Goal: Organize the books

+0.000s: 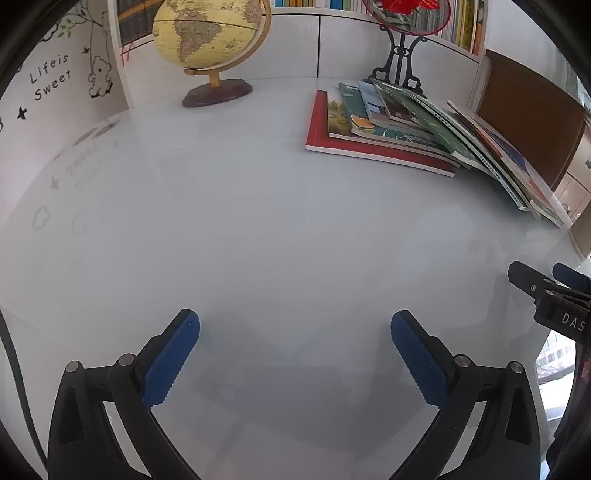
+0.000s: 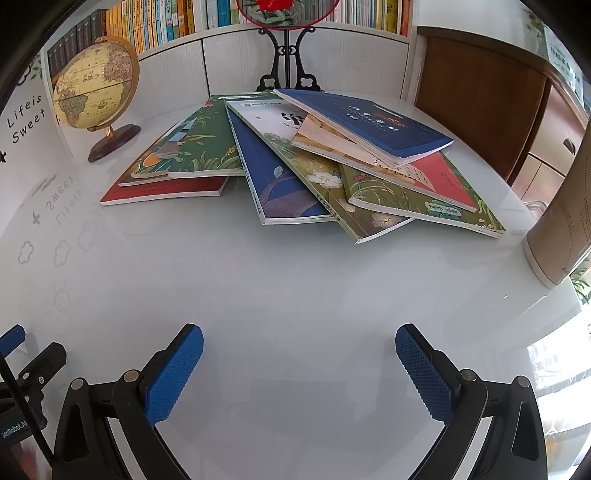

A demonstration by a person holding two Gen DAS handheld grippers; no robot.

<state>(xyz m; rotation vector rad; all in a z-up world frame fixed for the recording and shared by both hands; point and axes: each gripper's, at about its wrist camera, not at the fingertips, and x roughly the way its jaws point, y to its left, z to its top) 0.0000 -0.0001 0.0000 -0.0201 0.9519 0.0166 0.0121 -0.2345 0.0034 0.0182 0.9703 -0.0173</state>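
A glossy white table holds a loose pile of books beside a globe. A bookshelf runs behind. The left gripper and right gripper both hang spread and empty.

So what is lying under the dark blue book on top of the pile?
The dark blue book rests on a beige book, then a red one. Their covers are mostly hidden, and anything deeper cannot be seen.
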